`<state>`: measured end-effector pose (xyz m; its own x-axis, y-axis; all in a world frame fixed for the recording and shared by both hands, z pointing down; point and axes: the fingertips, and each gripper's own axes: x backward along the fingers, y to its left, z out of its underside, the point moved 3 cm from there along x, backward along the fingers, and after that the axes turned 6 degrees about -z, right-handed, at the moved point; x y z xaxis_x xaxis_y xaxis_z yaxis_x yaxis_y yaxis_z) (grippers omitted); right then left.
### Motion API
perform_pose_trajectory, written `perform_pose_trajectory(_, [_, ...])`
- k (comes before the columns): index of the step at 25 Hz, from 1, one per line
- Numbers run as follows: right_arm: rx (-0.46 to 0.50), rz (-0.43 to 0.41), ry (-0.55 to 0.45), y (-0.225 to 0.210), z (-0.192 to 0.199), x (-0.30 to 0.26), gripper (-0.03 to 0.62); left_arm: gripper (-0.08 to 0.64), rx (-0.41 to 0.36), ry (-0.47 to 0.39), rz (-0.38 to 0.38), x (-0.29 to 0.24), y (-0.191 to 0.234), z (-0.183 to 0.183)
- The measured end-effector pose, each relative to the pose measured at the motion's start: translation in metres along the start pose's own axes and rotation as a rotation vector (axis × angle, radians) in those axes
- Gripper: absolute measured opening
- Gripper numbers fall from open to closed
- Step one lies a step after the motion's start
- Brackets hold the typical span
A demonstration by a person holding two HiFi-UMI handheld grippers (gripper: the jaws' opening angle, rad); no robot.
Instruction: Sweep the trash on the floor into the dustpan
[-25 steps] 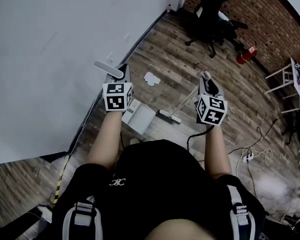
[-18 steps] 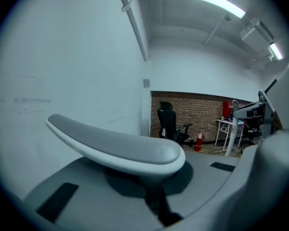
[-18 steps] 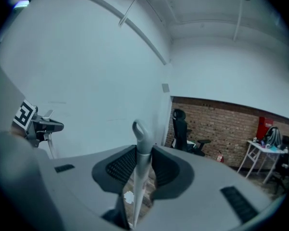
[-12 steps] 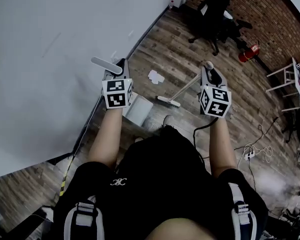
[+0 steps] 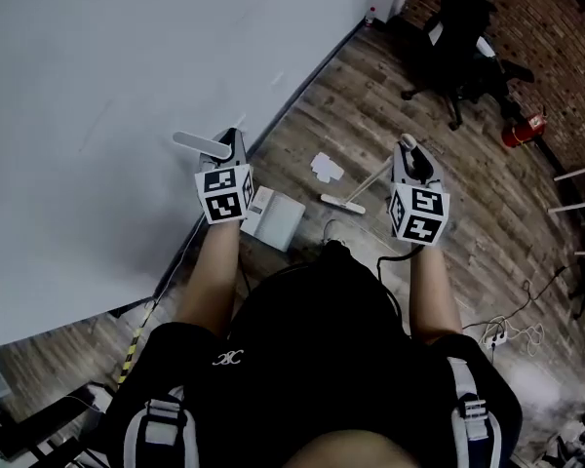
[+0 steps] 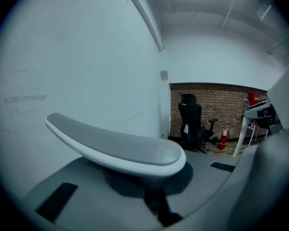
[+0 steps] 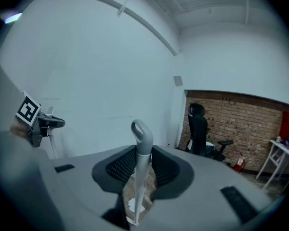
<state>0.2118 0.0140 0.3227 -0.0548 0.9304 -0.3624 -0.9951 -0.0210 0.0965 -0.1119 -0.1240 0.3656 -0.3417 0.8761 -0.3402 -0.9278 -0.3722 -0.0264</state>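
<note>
In the head view a crumpled white piece of trash point(image 5: 326, 167) lies on the wood floor by the wall. A grey-white dustpan point(image 5: 276, 217) rests on the floor to its near left. Its long handle rises to a curved grip point(image 6: 115, 146), on whose stem my left gripper point(image 5: 230, 146) is shut. The broom head point(image 5: 341, 203) sits on the floor just short of the trash. The broom's pale handle point(image 7: 142, 153) runs up between the jaws of my right gripper point(image 5: 407, 151), which is shut on it. The trash point(image 7: 135, 205) shows below the handle.
A white wall point(image 5: 127, 76) borders the floor on the left. A black office chair point(image 5: 465, 42) and a red fire extinguisher point(image 5: 520, 130) stand at the far right by the brick wall. Cables and a power strip point(image 5: 502, 334) lie on the floor to the right.
The broom head has moved forward, closer to the trash. The dustpan stays at the near left of the trash, and both grippers keep hold of their handles.
</note>
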Motion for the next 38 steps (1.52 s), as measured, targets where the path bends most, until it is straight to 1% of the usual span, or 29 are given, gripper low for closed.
perform_pose_trajectory(4, [-0.034,-0.037,0.014,-0.037,-0.001,-0.035,0.109,-0.003,0.008,0.028,-0.056,-0.034,-0.011,-0.006])
perform_pose_trajectory(7, [-0.037,-0.075,0.029,-0.059,-0.001,-0.058,0.107,-0.003,0.029,0.053,-0.124,-0.057,-0.016,-0.001])
perform_pose_trajectory(11, [-0.028,-0.122,0.042,-0.081,-0.003,-0.090,0.107,-0.003,0.090,0.076,-0.251,-0.081,-0.010,0.014])
perform_pose_trajectory(15, [-0.038,-0.139,0.035,-0.112,-0.012,-0.120,0.106,-0.003,0.165,0.079,-0.387,-0.104,0.001,0.019])
perform_pose_trajectory(17, [-0.042,-0.135,0.033,-0.125,-0.016,-0.135,0.106,-0.003,0.199,0.079,-0.439,-0.111,0.008,0.023])
perform_pose_trajectory(20, [-0.050,-0.119,0.052,-0.140,-0.013,-0.158,0.106,-0.003,0.238,0.075,-0.490,-0.123,0.016,0.033])
perform_pose_trajectory(23, [-0.056,-0.098,0.071,-0.152,-0.008,-0.183,0.106,-0.003,0.255,0.059,-0.520,-0.139,0.021,0.042])
perform_pose_trajectory(26, [-0.055,-0.088,0.086,-0.157,-0.004,-0.204,0.106,-0.003,0.239,0.025,-0.513,-0.158,0.020,0.045])
perform_pose_trajectory(28, [-0.035,-0.097,0.106,-0.152,0.003,-0.214,0.106,-0.003,0.226,0.015,-0.502,-0.170,0.017,0.052])
perform_pose_trajectory(31, [-0.009,-0.118,0.156,-0.136,0.023,-0.223,0.106,-0.003,0.209,0.005,-0.494,-0.182,0.012,0.073])
perform_pose_trajectory(34, [0.016,-0.160,0.197,-0.108,0.042,-0.226,0.106,-0.003,0.196,0.011,-0.496,-0.193,0.020,0.095])
perform_pose_trajectory(38, [0.093,-0.265,0.193,-0.067,0.039,-0.224,0.104,-0.003,0.210,0.046,-0.529,-0.207,0.026,0.129])
